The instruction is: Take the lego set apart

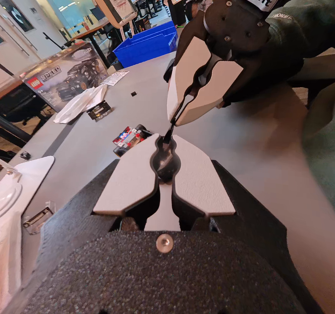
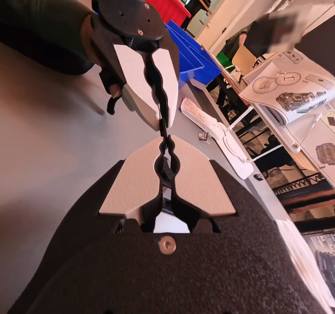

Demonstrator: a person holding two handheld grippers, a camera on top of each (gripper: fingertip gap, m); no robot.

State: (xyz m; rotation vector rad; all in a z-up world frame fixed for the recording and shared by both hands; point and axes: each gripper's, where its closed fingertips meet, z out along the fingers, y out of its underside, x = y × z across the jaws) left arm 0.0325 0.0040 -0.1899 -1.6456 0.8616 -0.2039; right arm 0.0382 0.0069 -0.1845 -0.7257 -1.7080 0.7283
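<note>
While clamped, both tools (image 1: pixel 165 137) on black piece (image 1: pixel 167 138)

Table: grey tabletop (image 1: pixel 226 142), bare in the middle
Desks: wood-topped desks (image 1: pixel 90 29) behind, in rows
Walls: glass partitions (image 1: pixel 59 2), white wall (image 2: pixel 244 6)
Bins: blue bin (image 1: pixel 145 48); red bin (image 2: pixel 163 2)
Light: bright, even

The left gripper (image 1: pixel 165 138), with matt white textured finger plates on grainy black plastic, is showing a shiny metal screw (image 1: pixel 165 245). A glossy black plastic lego piece (image 1: pixel 167 138) is glinting between the plates. The smooth matt grey table (image 1: pixel 226 142) is carrying crumpled white paper bags (image 1: pixel 81 102) and a glossy printed cardboard box (image 1: pixel 63 77) near its far left edge.
</note>
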